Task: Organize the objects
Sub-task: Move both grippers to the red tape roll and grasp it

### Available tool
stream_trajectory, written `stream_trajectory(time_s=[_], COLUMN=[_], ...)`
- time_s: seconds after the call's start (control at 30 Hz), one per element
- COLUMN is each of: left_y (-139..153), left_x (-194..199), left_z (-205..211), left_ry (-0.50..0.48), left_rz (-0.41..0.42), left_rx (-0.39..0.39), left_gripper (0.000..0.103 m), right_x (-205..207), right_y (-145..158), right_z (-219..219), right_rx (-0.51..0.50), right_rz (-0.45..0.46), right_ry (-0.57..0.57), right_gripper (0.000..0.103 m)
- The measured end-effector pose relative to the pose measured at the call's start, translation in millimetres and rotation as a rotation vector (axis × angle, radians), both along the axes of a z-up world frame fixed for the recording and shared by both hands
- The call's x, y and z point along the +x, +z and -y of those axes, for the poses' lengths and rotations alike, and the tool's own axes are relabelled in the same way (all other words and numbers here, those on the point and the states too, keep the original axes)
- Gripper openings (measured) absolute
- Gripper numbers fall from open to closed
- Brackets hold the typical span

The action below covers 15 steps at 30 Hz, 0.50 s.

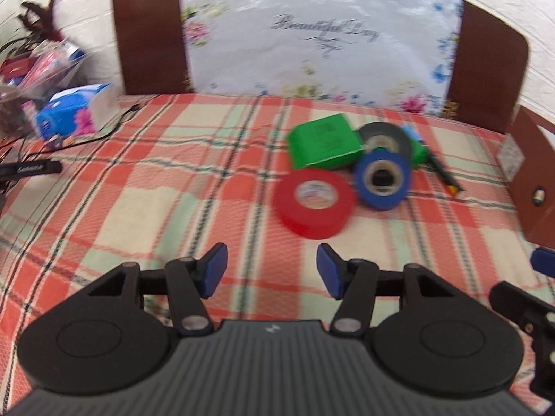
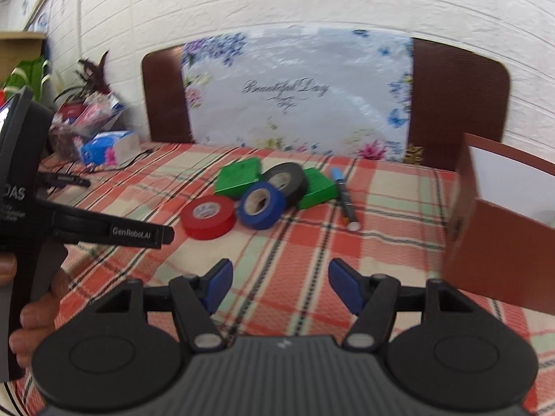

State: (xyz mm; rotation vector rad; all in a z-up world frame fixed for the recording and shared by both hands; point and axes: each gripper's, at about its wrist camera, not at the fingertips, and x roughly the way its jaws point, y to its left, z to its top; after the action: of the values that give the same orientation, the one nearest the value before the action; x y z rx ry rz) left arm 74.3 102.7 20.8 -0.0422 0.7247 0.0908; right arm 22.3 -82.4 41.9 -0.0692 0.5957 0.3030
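Note:
A cluster lies on the plaid cloth: a red tape roll [image 1: 314, 202] [image 2: 209, 216], a blue tape roll [image 1: 382, 178] [image 2: 261, 209], a black tape roll [image 1: 385, 138] [image 2: 286, 182], a green box [image 1: 324, 145] [image 2: 238, 177], a second green box [image 2: 317, 188] and a blue-capped marker [image 1: 442, 170] [image 2: 344, 201]. My left gripper [image 1: 271, 270] is open and empty, just short of the red roll. My right gripper [image 2: 280, 286] is open and empty, well short of the cluster. The left gripper's body [image 2: 114, 232] shows at the left of the right wrist view.
A brown open box [image 2: 503, 239] [image 1: 534, 187] stands at the right edge. A tissue pack [image 1: 71, 111] [image 2: 109, 147], bags, a plant and cables sit at the far left. A floral board [image 1: 312, 38] leans against the brick wall behind.

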Motion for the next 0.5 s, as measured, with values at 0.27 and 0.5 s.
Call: stream_trajectory(time_s=[0.27, 0.5], left_y=[-26.4, -39.7], left_x=[16.1, 6.7], left_z=[-76.1, -105.9], left_ry=[0.217, 0.279], left_rz=[0.028, 0.131], left_rx=[0.093, 0.055], left_gripper=[0.062, 0.081], right_x=[22.7, 68.6], right_y=[-15.0, -32.8], right_z=[-55.2, -101.4], right_rx=[-0.068, -0.112], right_rz=[-0.006, 0.023], right_ry=[0.143, 0.215], right_gripper=[0.063, 0.073])
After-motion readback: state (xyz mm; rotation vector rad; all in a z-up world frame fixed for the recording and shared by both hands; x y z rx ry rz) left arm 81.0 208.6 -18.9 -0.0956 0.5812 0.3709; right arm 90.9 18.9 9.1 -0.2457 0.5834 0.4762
